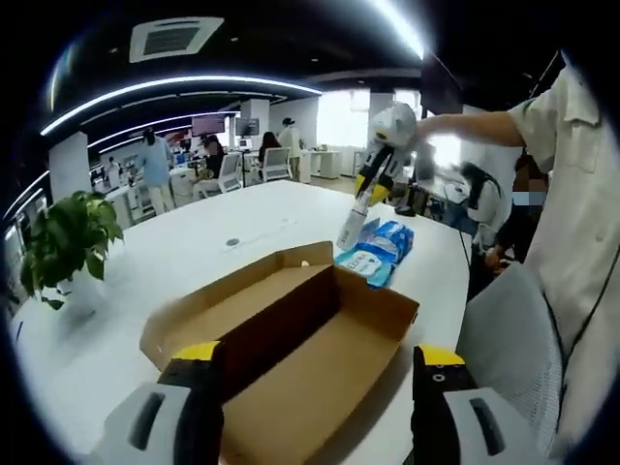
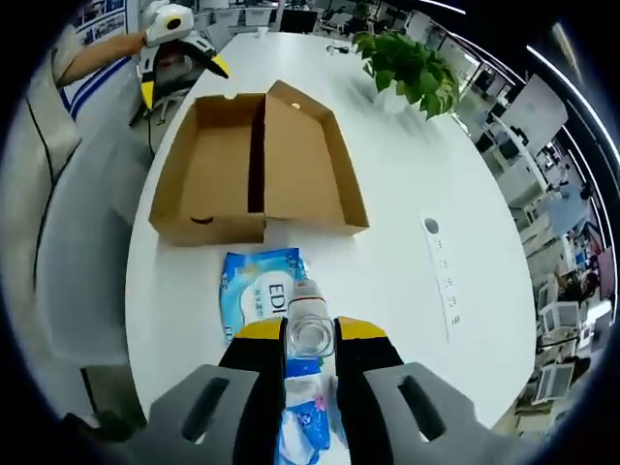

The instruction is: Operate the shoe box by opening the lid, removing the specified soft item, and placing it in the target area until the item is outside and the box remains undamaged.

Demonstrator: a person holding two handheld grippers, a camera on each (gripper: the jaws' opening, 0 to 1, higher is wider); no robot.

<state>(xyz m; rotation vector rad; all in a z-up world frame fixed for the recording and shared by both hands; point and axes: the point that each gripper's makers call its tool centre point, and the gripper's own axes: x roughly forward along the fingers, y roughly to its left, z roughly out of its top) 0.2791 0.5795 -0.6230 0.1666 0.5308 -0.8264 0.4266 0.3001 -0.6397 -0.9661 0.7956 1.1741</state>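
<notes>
An open brown cardboard shoe box (image 1: 320, 373) lies on the white table with its lid folded flat beside it and nothing visible inside; the right gripper view looks down on the box (image 2: 218, 165). My left gripper (image 1: 320, 392) stands open just over the box's near edge, and it also appears at the top left (image 2: 179, 53). Blue soft packs of wipes (image 1: 380, 250) lie on the table beyond the box. My right gripper (image 2: 310, 354) is shut on a clear plastic bottle (image 2: 310, 334) directly above the packs (image 2: 257, 291). That gripper (image 1: 376, 179) holds the bottle (image 1: 351, 225) tilted downward.
A potted plant (image 1: 68, 237) stands at the table's far side (image 2: 412, 63). A grey chair (image 1: 509, 339) sits against the table edge by the person holding the grippers (image 2: 77, 252). A round cable hole (image 2: 430, 226) is in the tabletop. Office desks and people fill the background.
</notes>
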